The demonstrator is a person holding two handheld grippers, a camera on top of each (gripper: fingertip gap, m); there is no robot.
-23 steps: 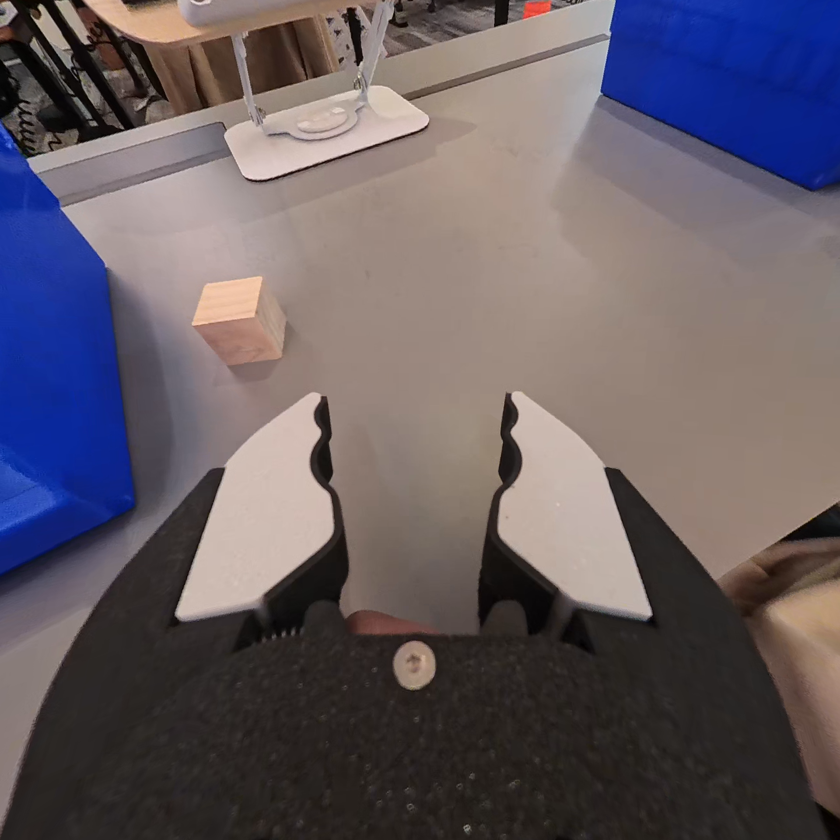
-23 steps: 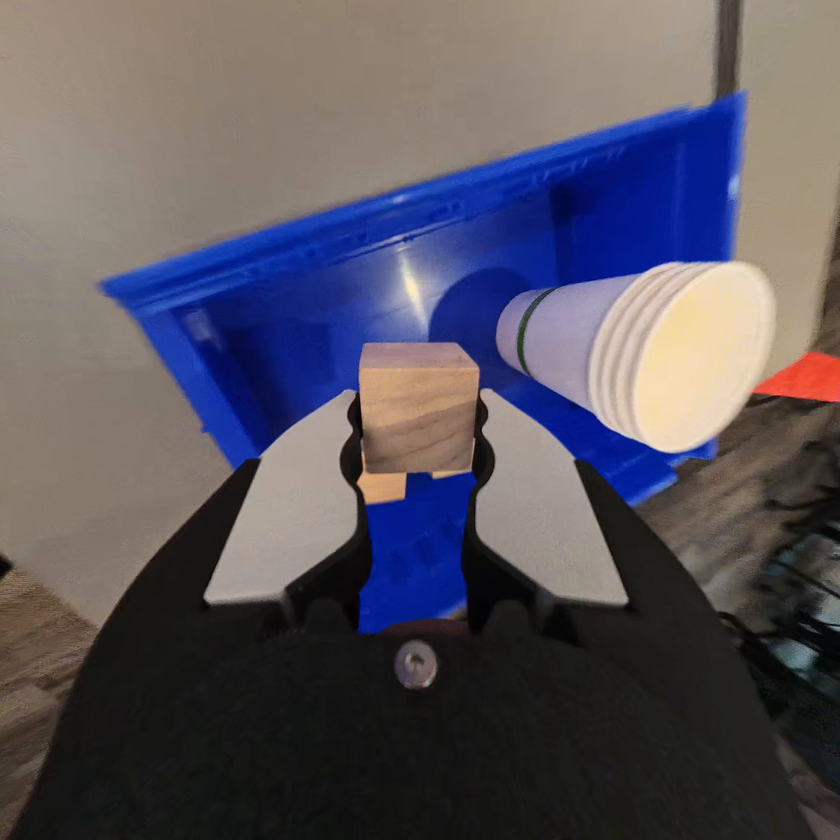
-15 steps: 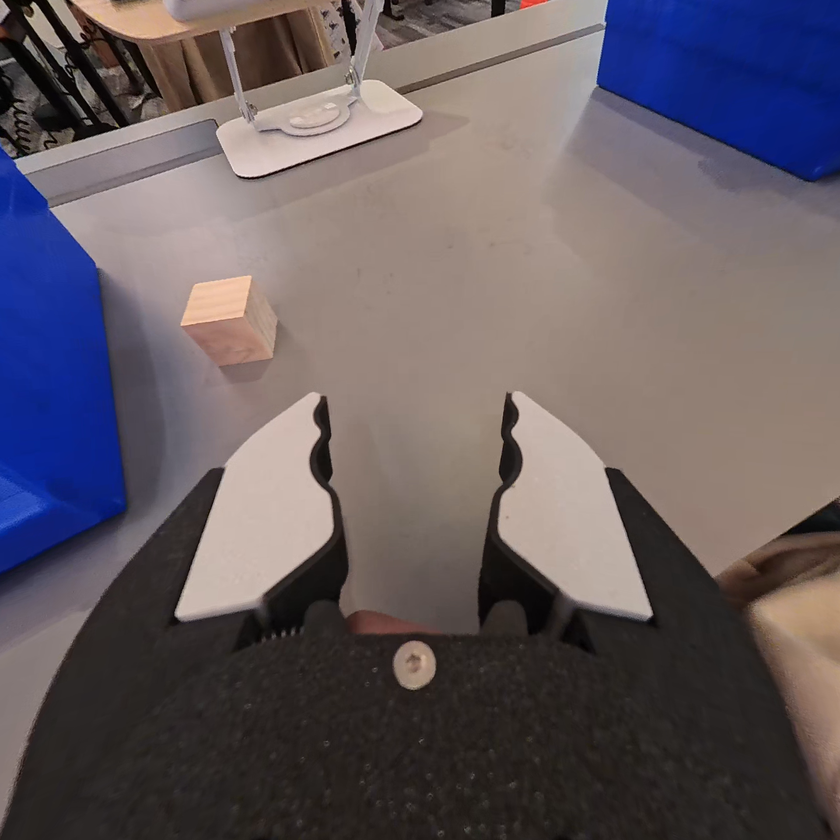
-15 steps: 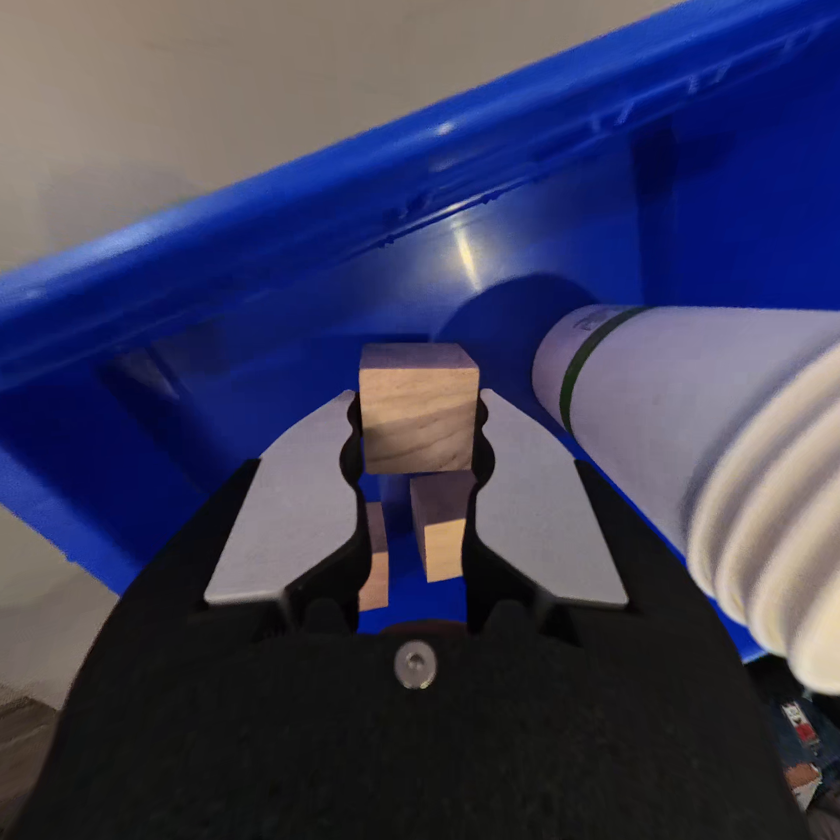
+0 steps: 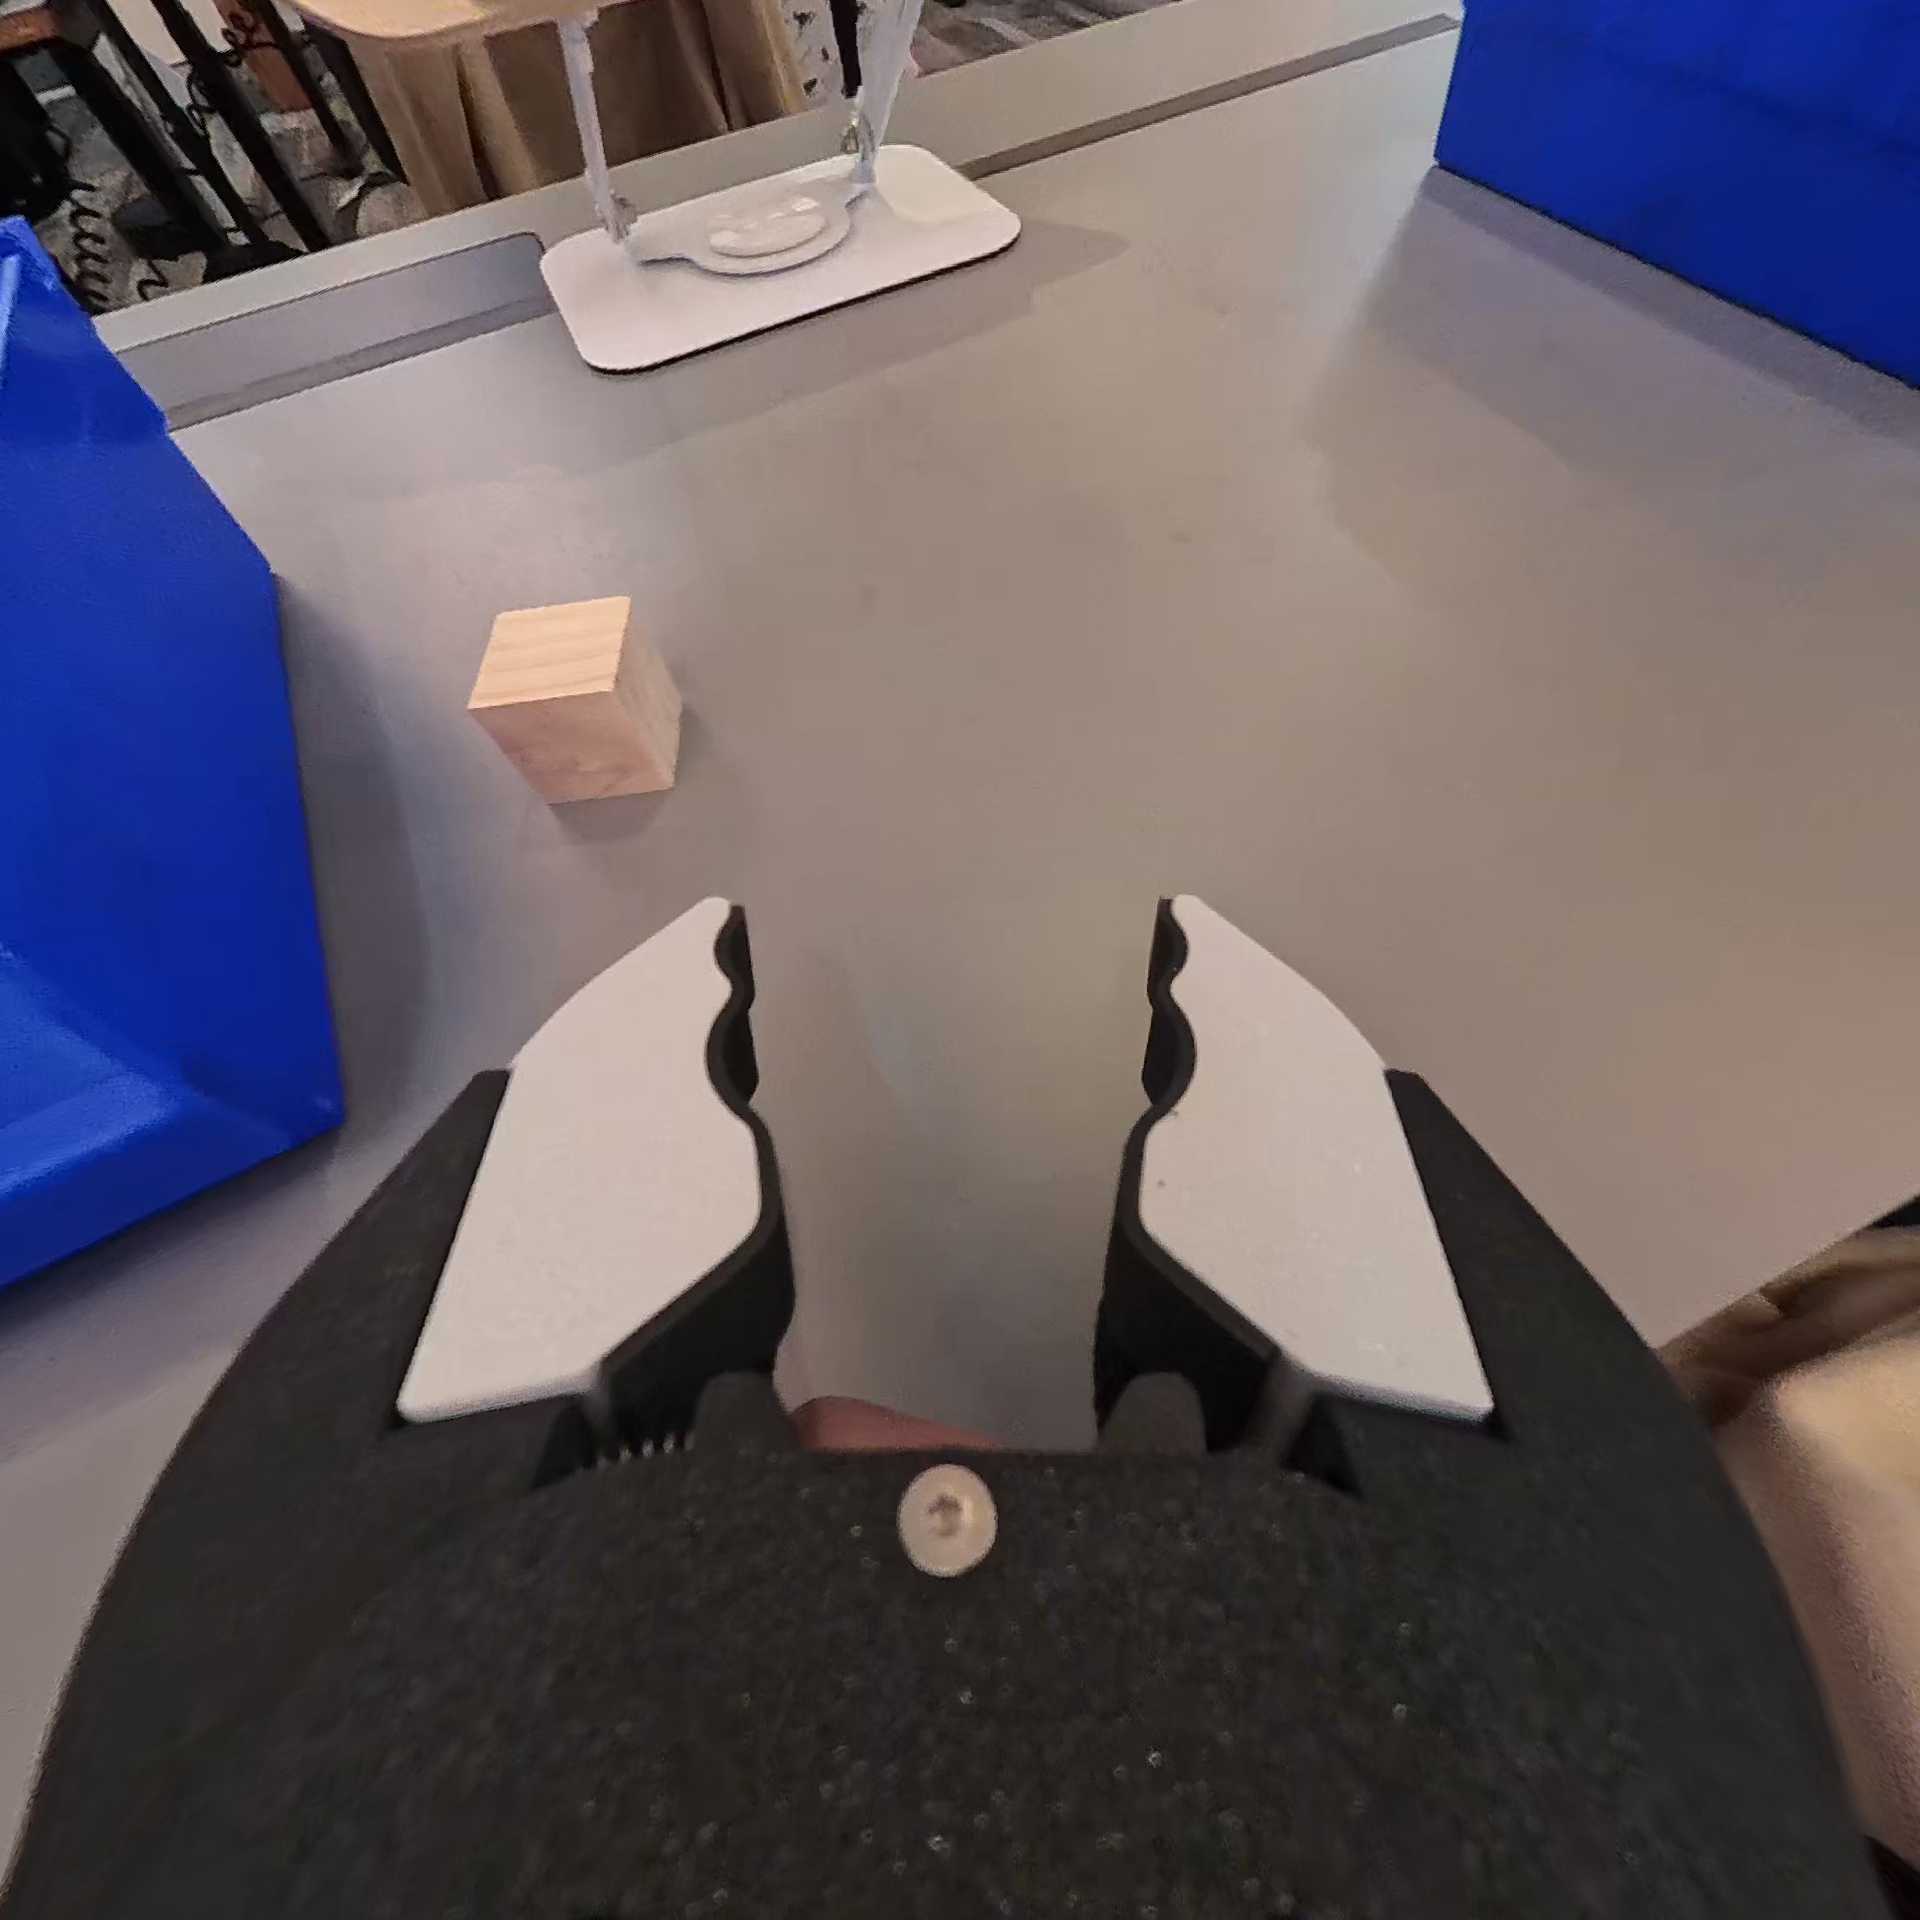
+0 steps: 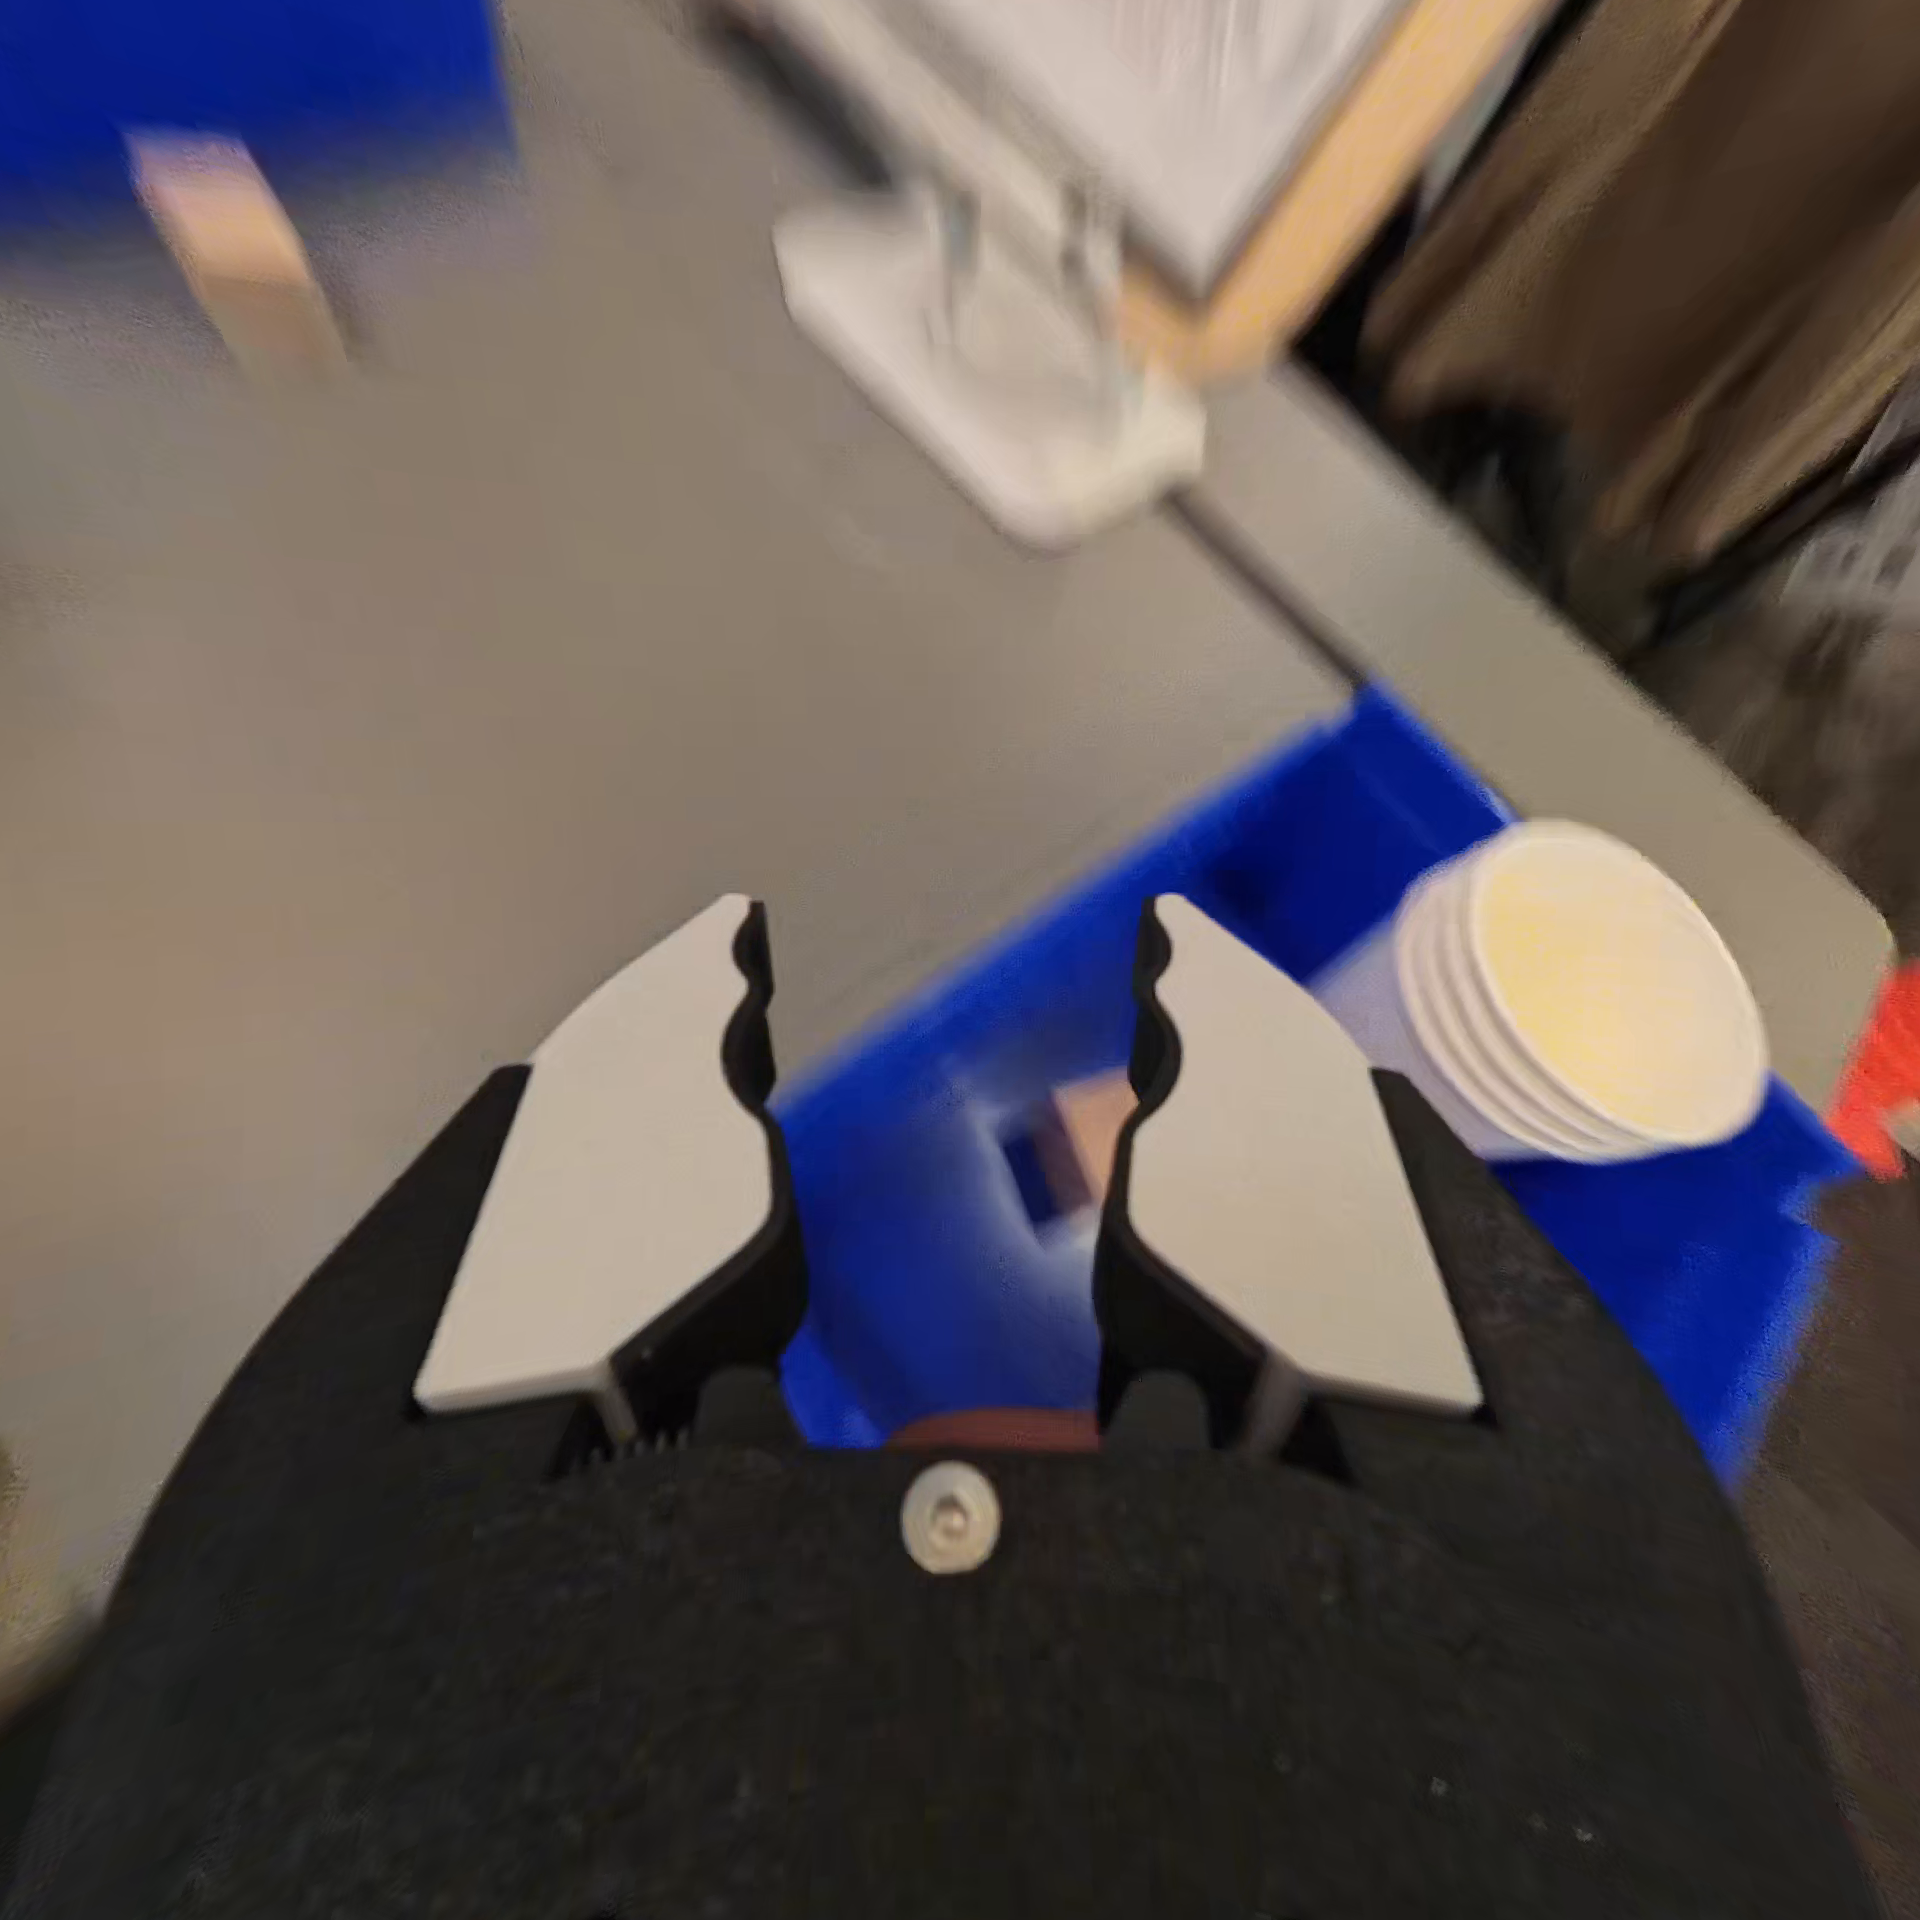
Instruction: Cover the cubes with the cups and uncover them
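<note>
In the left wrist view a pale wooden cube (image 5: pixel 577 701) sits on the grey table (image 5: pixel 1143 623), ahead and left of my left gripper (image 5: pixel 948 920), which is open and empty. In the blurred right wrist view my right gripper (image 6: pixel 951 920) is open and empty above a blue bin (image 6: pixel 1299 831). A wooden cube (image 6: pixel 1075 1138) lies inside that bin. A stack of white paper cups (image 6: pixel 1579 1003) lies on its side in the bin, to the right. The first cube shows as a blur at the far left (image 6: pixel 234 244).
A blue bin (image 5: pixel 125 790) stands at the left and another blue bin (image 5: pixel 1683 156) at the far right. A white stand with a flat base (image 5: pixel 779 270) sits at the table's far edge, also in the right wrist view (image 6: pixel 987 353). Beige cloth (image 5: pixel 1808 1455) shows at the table's near right edge.
My right gripper opened and let go of the wooden cube, which now lies in the blue bin, then swung up and away. My left gripper stayed open and hardly moved.
</note>
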